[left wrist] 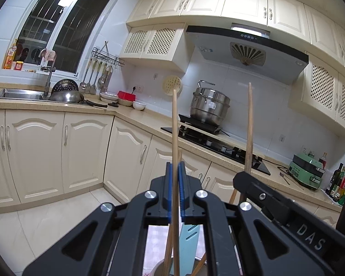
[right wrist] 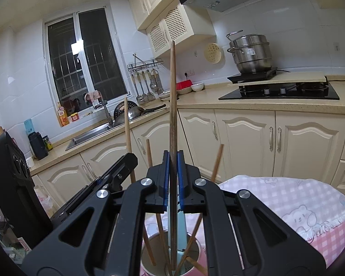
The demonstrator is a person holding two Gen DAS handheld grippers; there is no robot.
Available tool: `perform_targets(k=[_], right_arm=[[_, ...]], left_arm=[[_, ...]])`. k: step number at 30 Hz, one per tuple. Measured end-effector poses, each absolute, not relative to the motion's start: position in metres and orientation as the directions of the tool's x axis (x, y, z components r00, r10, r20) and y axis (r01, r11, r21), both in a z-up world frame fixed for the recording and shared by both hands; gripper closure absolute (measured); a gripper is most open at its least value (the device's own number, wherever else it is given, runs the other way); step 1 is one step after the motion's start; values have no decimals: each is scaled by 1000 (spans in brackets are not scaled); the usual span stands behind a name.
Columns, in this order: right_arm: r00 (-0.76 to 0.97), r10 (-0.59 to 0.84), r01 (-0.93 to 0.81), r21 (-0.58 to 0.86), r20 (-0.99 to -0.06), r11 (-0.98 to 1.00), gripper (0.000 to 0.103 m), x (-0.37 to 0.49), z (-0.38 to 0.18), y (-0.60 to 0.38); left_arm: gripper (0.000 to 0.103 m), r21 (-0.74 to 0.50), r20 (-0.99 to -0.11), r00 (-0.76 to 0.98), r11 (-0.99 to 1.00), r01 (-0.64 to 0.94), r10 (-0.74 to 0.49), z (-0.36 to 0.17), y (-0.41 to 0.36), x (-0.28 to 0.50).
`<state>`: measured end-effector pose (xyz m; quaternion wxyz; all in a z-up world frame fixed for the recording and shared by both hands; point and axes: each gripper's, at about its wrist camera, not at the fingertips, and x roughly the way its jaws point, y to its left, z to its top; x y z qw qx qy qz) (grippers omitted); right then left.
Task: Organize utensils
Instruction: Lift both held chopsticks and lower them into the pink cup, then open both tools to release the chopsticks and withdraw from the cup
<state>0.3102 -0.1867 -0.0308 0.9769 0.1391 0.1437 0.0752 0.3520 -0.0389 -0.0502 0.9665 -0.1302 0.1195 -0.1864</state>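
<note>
My left gripper (left wrist: 175,168) is shut on a light wooden chopstick (left wrist: 174,124) that stands upright. My right gripper (right wrist: 172,158) is shut on a darker wooden chopstick (right wrist: 172,96), also upright. Each gripper shows in the other's view: the right one (left wrist: 243,176) with its chopstick (left wrist: 249,126), the left one (right wrist: 131,158) with its chopstick (right wrist: 127,126). Below both grippers stands a pale utensil cup (right wrist: 156,269) holding several more chopsticks (right wrist: 149,156) and a light blue utensil (right wrist: 176,234). The lower ends of the held chopsticks reach down into the cup.
The cup stands on a table with a pink checked cloth (right wrist: 287,202). Behind are cream cabinets (left wrist: 39,151), a countertop with a sink (left wrist: 18,94), a wok (left wrist: 66,96), bowls (left wrist: 139,105), a gas hob (left wrist: 218,142) with a steel pot (left wrist: 209,108), and a green appliance (left wrist: 308,172).
</note>
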Motion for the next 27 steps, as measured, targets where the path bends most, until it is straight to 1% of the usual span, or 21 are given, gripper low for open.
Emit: perform_targets(k=[4, 5, 6, 7, 8, 9, 10, 11, 12, 13, 15, 16, 17, 19, 21, 27], right_arm=[[942, 192, -109, 292, -275, 950, 96, 312, -29, -187], [940, 195, -109, 295, -280, 949, 95, 312, -29, -188], [939, 194, -107, 296, -285, 949, 94, 313, -29, -189], [939, 190, -101, 297, -287, 950, 86, 312, -28, -190], [941, 180, -91, 300, -286, 950, 77, 310, -27, -192], [943, 173, -83, 305, -284, 949, 71, 308, -26, -195], [945, 166, -73, 313, -282, 947, 55, 307, -24, -198], [949, 163, -69, 327, -271, 943, 42, 303, -22, -203], [951, 165, -70, 334, -263, 940, 37, 300, -20, -206], [953, 166, -73, 336, -255, 939, 31, 297, -18, -209], [959, 156, -72, 328, -239, 942, 22, 290, -10, -212], [961, 152, -72, 324, -230, 943, 14, 286, -7, -214], [964, 148, -71, 321, -223, 944, 9, 281, -4, -217], [964, 144, -68, 318, -223, 946, 6, 276, 1, -221], [963, 143, -65, 317, -230, 946, 6, 270, 4, -226], [959, 141, -50, 340, -247, 939, 6, 251, 10, -245]], left_arm=[[97, -282, -194, 898, 899, 335, -395, -52, -39, 350], [96, -280, -197, 896, 899, 337, -398, -52, -38, 349], [84, -278, -200, 894, 898, 341, -401, -51, -37, 348], [78, -275, -200, 894, 899, 340, -400, -50, -35, 345], [70, -279, -197, 899, 902, 330, -390, -49, -32, 343], [63, -290, -197, 901, 901, 323, -386, -47, -27, 342], [58, -303, -197, 903, 900, 314, -382, -46, -22, 341], [44, -315, -198, 905, 899, 305, -377, -44, -17, 340], [30, -330, -198, 907, 896, 297, -373, -41, -10, 338], [26, -335, -196, 907, 895, 295, -372, -39, -6, 336], [17, -327, -193, 913, 901, 286, -360, -33, -1, 330], [14, -313, -197, 916, 907, 280, -351, -30, 1, 326], [10, -303, -200, 916, 911, 279, -347, -27, 2, 321], [8, -282, -212, 917, 920, 273, -338, -23, 3, 312], [5, -259, -229, 917, 928, 267, -327, -19, 4, 304], [5, -209, -277, 913, 946, 248, -300, -9, 2, 279]])
